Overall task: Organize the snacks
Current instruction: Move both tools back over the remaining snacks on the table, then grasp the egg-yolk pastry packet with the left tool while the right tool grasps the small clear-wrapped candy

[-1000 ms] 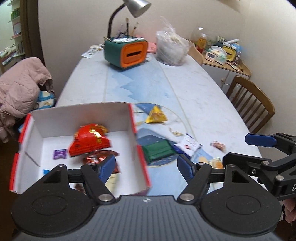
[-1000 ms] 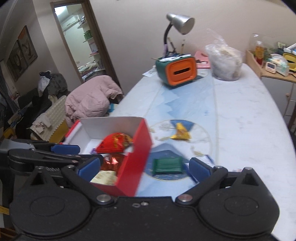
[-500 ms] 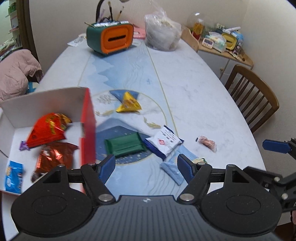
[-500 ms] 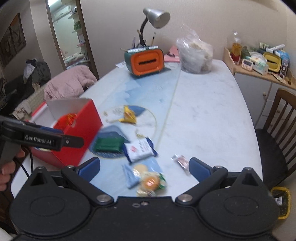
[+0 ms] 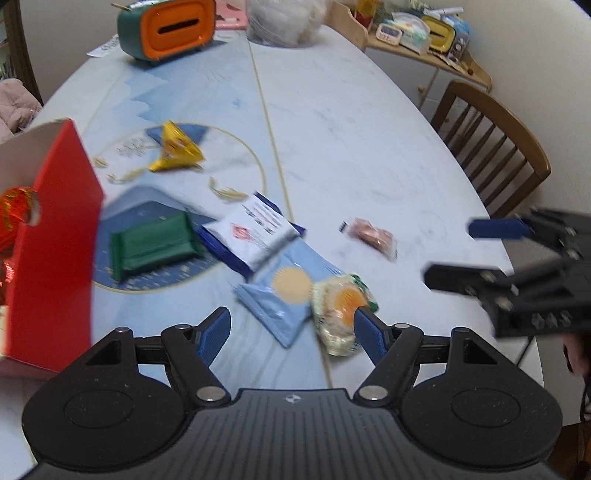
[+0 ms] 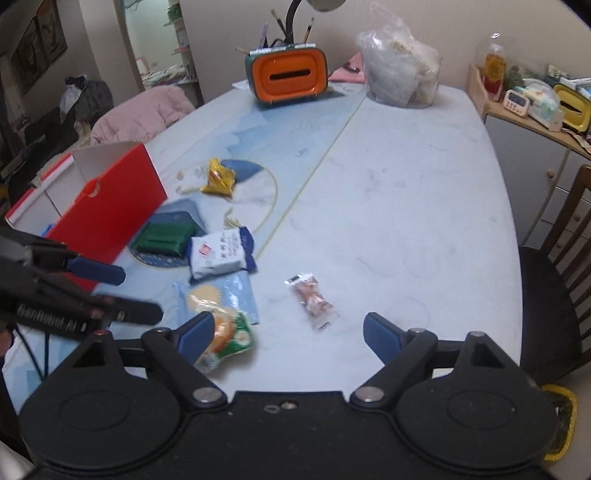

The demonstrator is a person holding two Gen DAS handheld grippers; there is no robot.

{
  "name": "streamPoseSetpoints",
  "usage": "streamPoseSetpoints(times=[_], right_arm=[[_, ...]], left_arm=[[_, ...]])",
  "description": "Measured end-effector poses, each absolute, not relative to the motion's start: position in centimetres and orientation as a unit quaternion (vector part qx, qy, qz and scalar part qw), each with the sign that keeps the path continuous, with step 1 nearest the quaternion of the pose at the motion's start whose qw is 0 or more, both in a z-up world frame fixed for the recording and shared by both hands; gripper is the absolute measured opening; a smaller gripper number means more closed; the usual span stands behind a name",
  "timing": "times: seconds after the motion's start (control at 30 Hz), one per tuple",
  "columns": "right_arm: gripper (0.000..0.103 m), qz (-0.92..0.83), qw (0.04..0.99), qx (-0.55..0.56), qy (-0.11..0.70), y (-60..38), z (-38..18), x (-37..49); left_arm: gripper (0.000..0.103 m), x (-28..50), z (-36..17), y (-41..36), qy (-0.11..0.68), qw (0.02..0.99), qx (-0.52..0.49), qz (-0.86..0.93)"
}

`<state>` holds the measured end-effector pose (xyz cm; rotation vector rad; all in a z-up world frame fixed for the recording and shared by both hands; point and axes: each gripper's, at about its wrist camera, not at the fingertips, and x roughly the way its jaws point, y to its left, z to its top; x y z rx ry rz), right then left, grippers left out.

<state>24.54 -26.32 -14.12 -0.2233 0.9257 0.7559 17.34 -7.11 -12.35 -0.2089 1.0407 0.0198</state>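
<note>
While both hover over the desk [image 6: 406,177], the left tongs [image 5: 291,328] gape, holding nothing, above the light-blue packet [image 5: 284,291]; the right tongs [image 6: 288,332] have just been closing yet remain wide and empty, the small pink snack [image 6: 314,299] lying between them, untouched. Only the left view shows red wrappers [image 5: 16,206] inside the red box [image 5: 55,251]; only the right shows the lamp [image 6: 295,14].

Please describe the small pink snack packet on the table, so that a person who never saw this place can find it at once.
Start at the red box on the table's left side; a cluster of snack packets lies right of it. Right of that cluster, alone on bare marble, lies the small pink packet. Only this one is clear-wrapped, touching no other.
</note>
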Motion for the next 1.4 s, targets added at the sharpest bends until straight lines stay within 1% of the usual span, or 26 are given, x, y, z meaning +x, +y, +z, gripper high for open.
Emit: streamPoseSetpoints(times=[0.07,0.13,0.37,0.5,0.57,0.7,0.83,0.87,0.9,0.93,1.0,1.03,1.2,1.4], right_arm=[[0.084,0.36,0.815,-0.113,0.439,-26.1,-15.0,25.7],[0.08,0.367,0.808,-0.121,0.445,-25.9,-15.9,26.7],[0.073,0.385,0.784,-0.152,0.464,-24.3,-18.6,29.2],[0.067,0.393,0.775,-0.165,0.466,-23.4,-19.6,29.9],[0.064,0.399,0.772,-0.167,0.466,-23.1,-19.9,30.2],[0.055,0.412,0.769,-0.177,0.455,-22.5,-20.1,30.2],[0.044,0.417,0.768,-0.188,0.447,-22.1,-20.0,30.1],[0.042,0.416,0.769,-0.191,0.446,-22.0,-20.0,30.0],[0.039,0.416,0.77,-0.192,0.445,-22.0,-20.0,30.0],[0.035,0.416,0.77,-0.192,0.445,-22.1,-20.0,30.0],[0.031,0.415,0.77,-0.189,0.446,-22.1,-20.0,29.9],[0.028,0.415,0.771,-0.188,0.445,-22.2,-20.0,29.8],[0.019,0.407,0.776,-0.189,0.444,-22.2,-20.0,29.4],[0.017,0.387,0.785,-0.162,0.456,-22.9,-19.7,28.9]], left_arm=[[0.073,17.6,-13.0,-7.6,0.501,0.859,-0.108,0.01],[0.073,18.0,-13.6,-8.1,0.507,0.854,-0.116,0.009],[0.072,19.6,-15.5,-9.3,0.527,0.839,-0.13,0.013],[0.072,20.2,-16.1,-9.8,0.535,0.833,-0.14,0.019],[0.072,20.3,-16.2,-10.0,0.536,0.833,-0.137,0.019],[0.072,20.6,-16.1,-10.3,0.536,0.833,-0.136,0.018],[0.064,20.7,-16.2,-10.2,0.537,0.832,-0.139,0.022],[0.059,20.7,-16.2,-10.2,0.537,0.831,-0.141,0.021],[0.053,20.7,-16.2,-10.1,0.538,0.831,-0.143,0.021],[0.051,20.7,-16.2,-10.0,0.537,0.831,-0.145,0.021],[0.037,20.6,-16.2,-10.0,0.536,0.831,-0.148,0.017],[0.037,20.6,-16.2,-10.0,0.537,0.83,-0.147,0.018],[0.036,20.3,-16.3,-9.6,0.536,0.828,-0.161,0.017],[0.036,19.6,-16.3,-8.8,0.539,0.823,-0.179,0.019]])
